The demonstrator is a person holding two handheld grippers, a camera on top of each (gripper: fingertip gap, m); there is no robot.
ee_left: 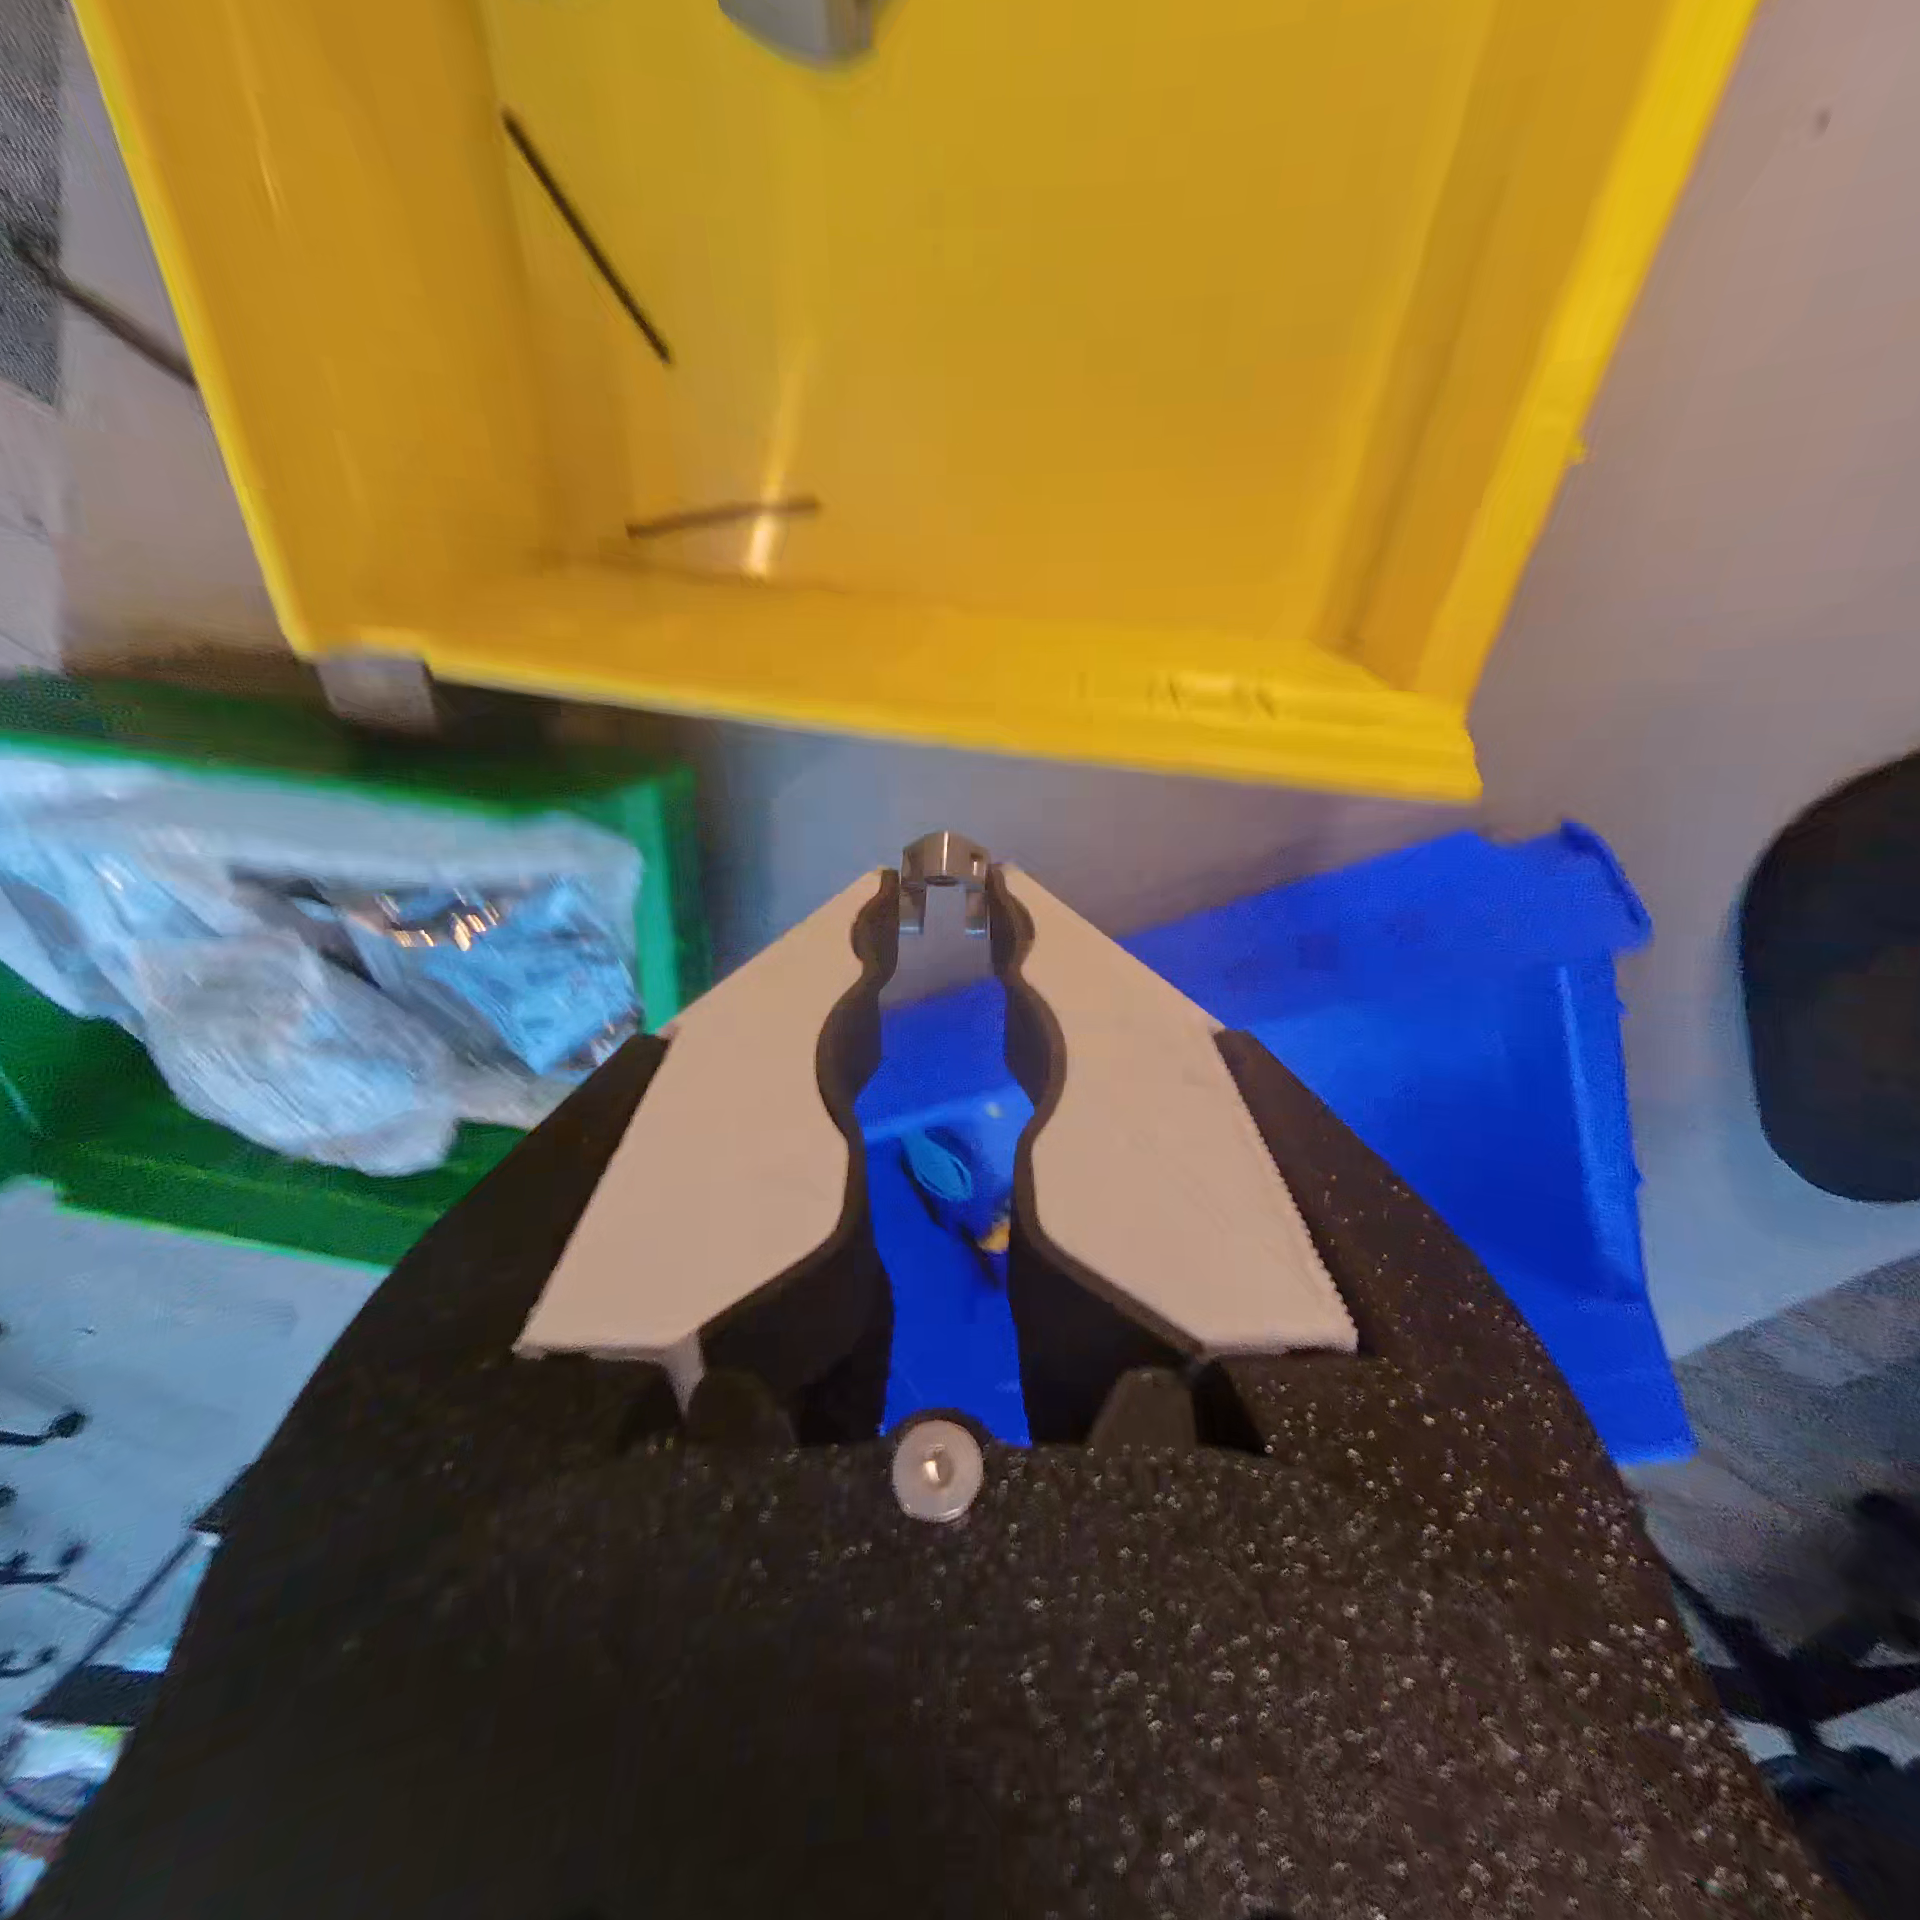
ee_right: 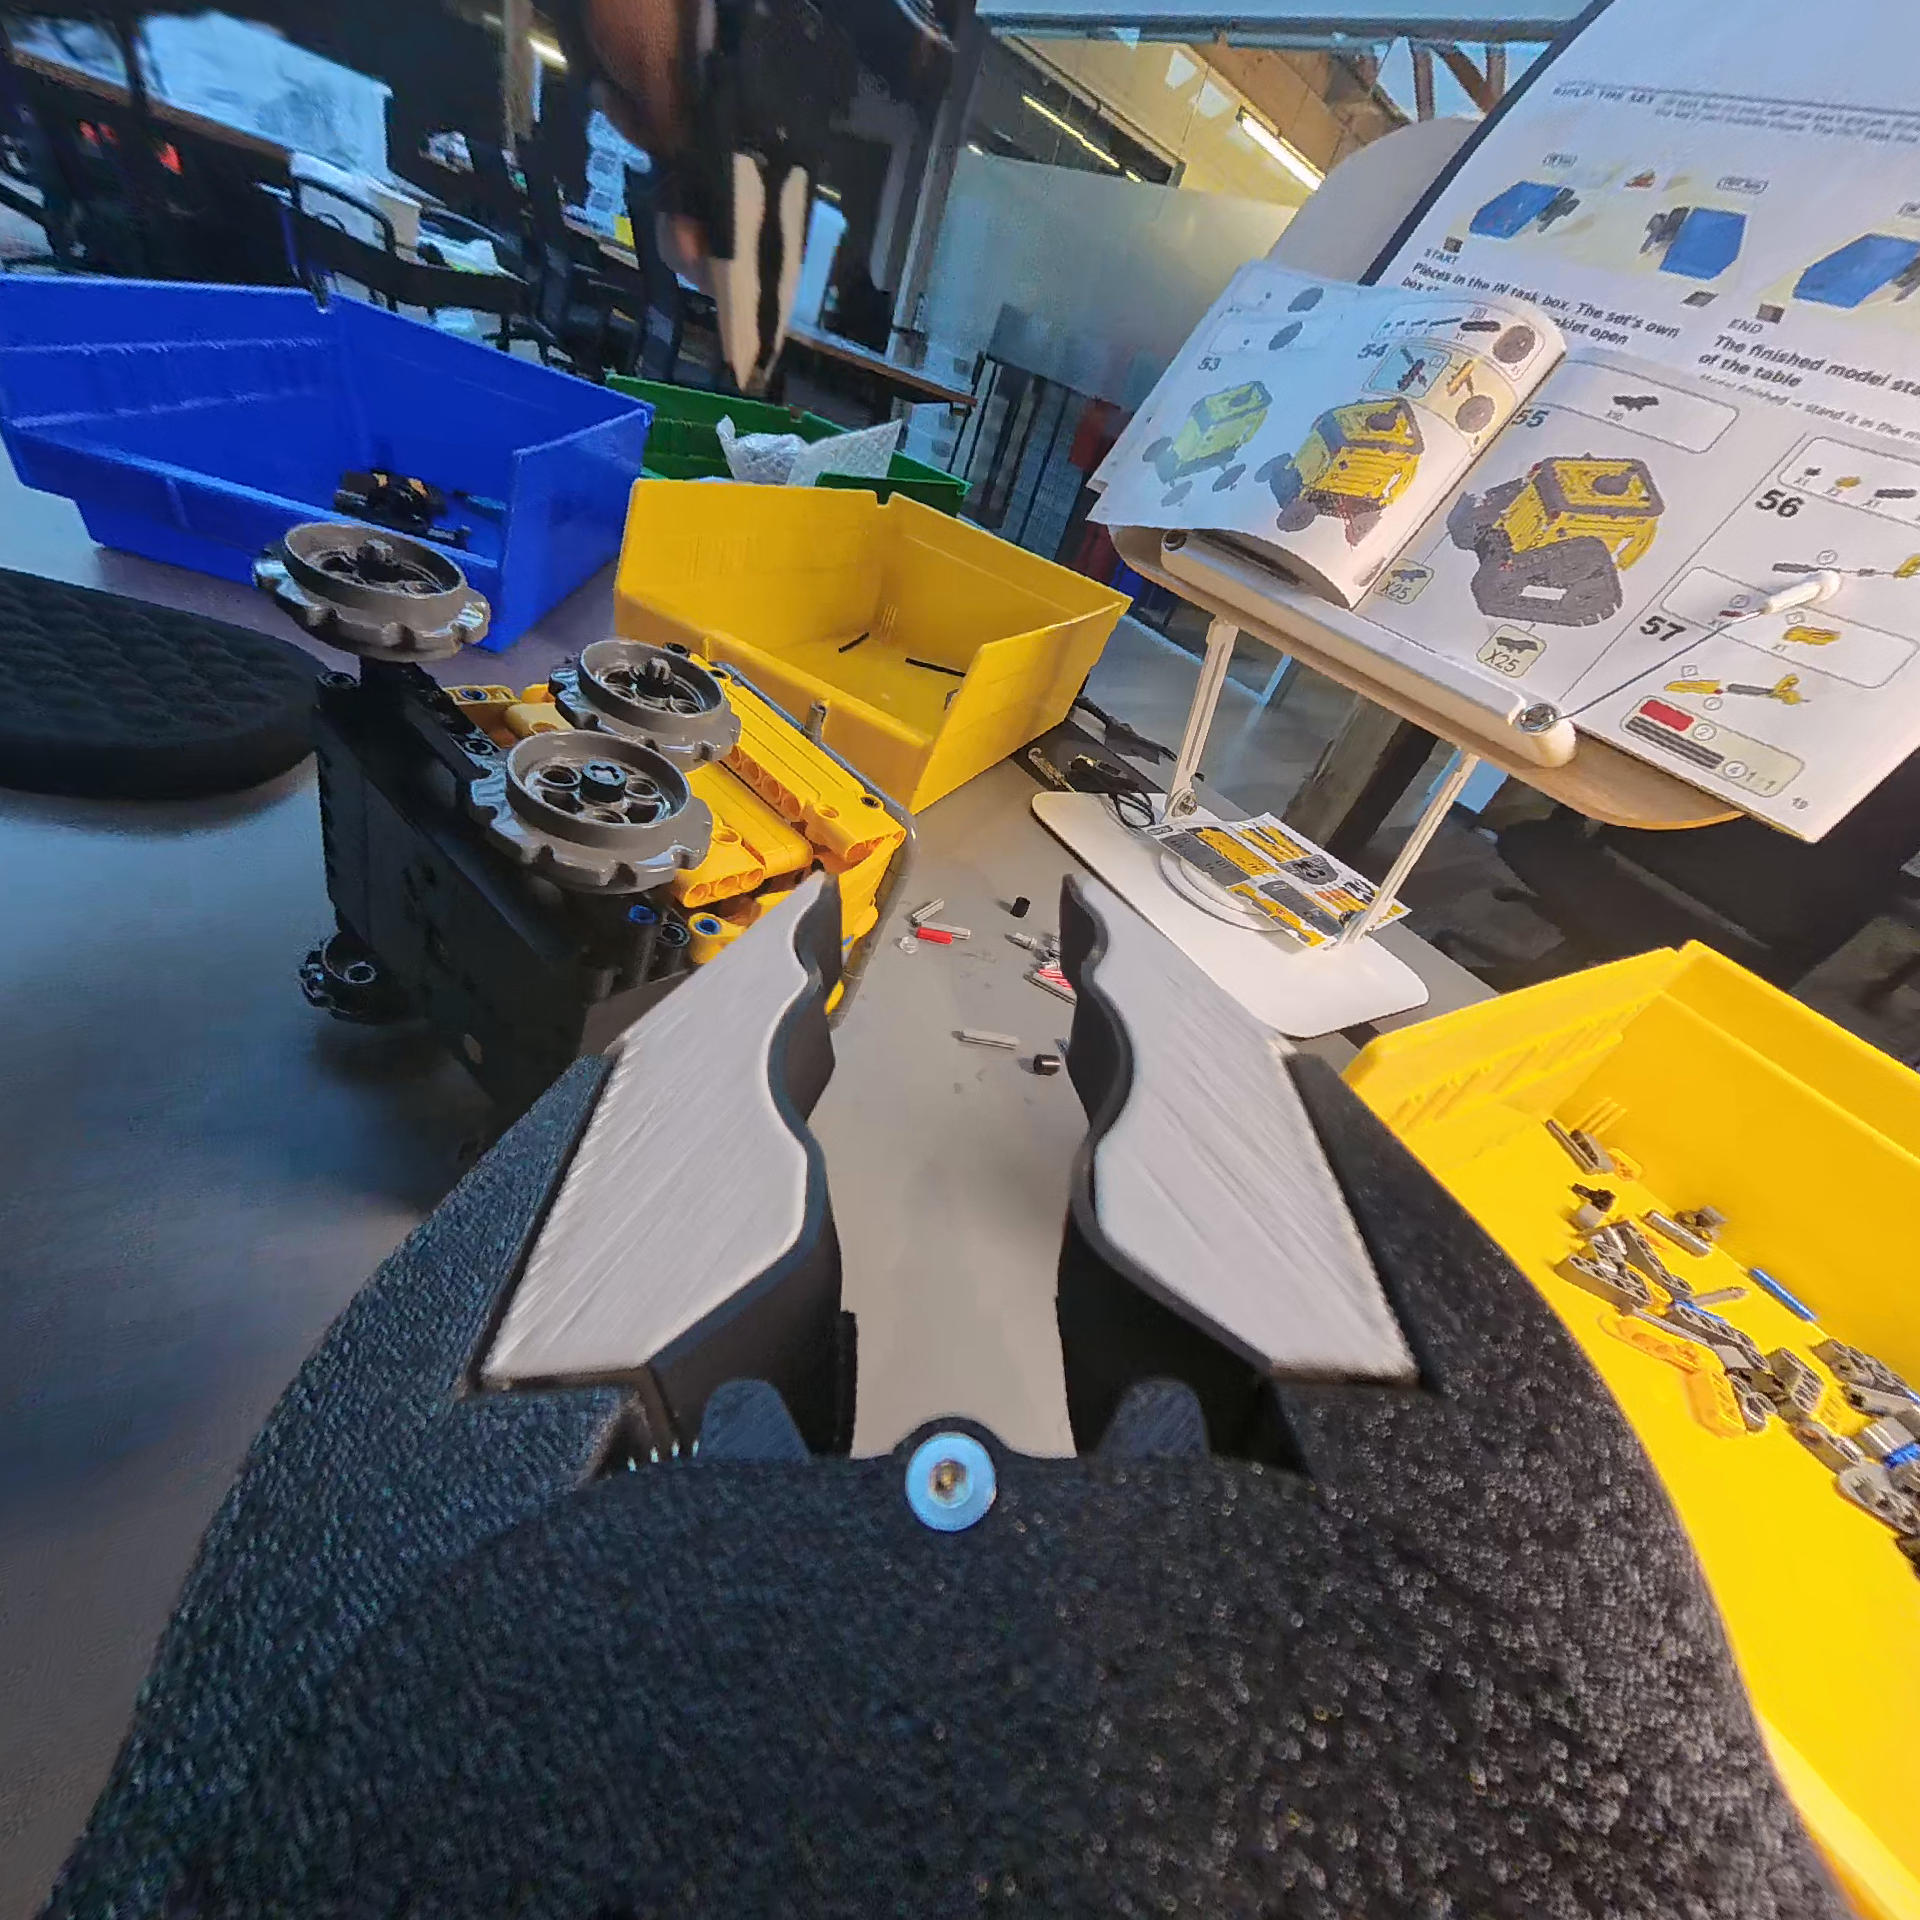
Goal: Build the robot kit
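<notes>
Left view steeply down, right view low across; shared yellow bin (ee_left: 1039, 416)

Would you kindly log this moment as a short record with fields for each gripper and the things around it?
left gripper: shut on a small grey part, held above the bench
ahead of left: yellow bin holding two thin black rods
below left: blue bin; green bin with a plastic bag
right gripper: open, holding nothing
between its fingers: small loose pieces on the grey table
beside right: model with grey wheels, on its left; parts bin on its right
behind: booklet on a stand
</notes>
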